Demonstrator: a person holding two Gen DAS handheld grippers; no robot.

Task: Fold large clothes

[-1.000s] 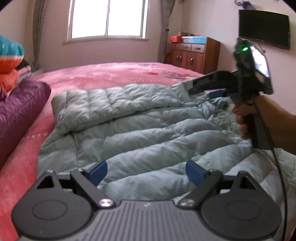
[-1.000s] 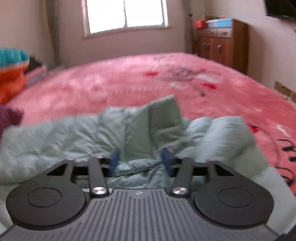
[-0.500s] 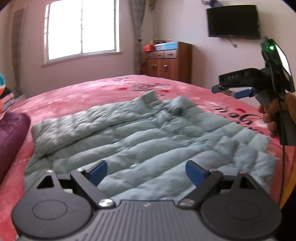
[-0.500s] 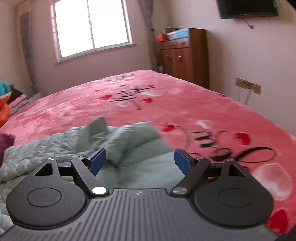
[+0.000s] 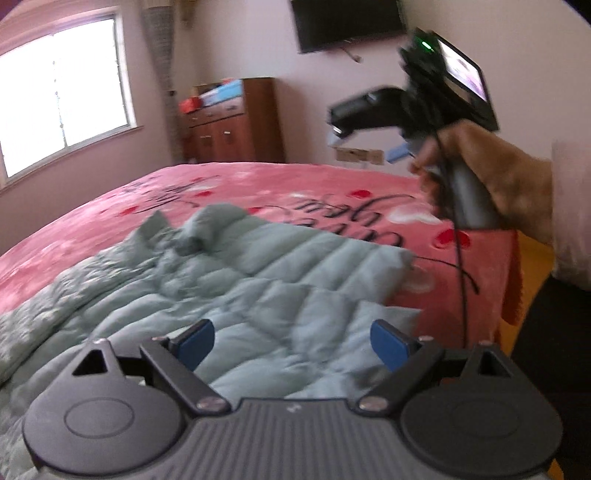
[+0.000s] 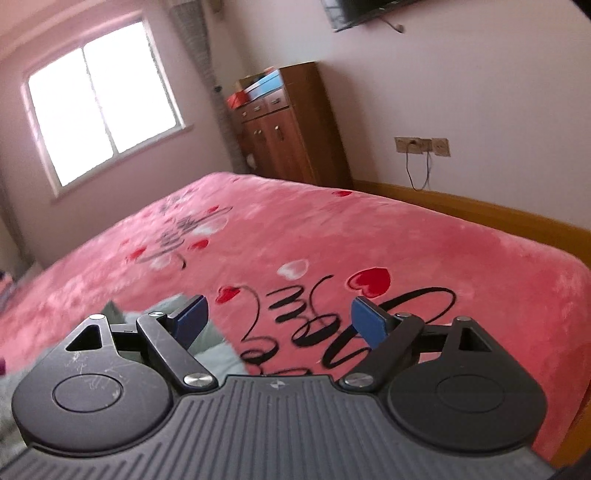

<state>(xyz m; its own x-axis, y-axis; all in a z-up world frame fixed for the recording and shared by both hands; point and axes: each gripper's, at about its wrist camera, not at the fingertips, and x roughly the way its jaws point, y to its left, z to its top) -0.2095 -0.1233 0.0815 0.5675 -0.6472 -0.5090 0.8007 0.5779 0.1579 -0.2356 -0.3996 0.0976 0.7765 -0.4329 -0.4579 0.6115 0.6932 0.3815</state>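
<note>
Lying spread on the pink bed cover (image 5: 332, 192), a pale green quilted down jacket (image 5: 229, 280) is seen, its collar end bunched toward the wooden cabinet (image 5: 236, 125). The left gripper (image 5: 291, 341) is held over the jacket with jaws spread, nothing between them. The right gripper (image 6: 279, 319) is held past the jacket's edge over the cover's black lettering; its jaws have just been opening and are spread wide, empty. The right hand (image 5: 491, 177) is blurred, apparently wrapped round the handle. A television (image 5: 347, 22) is mounted above.
</note>
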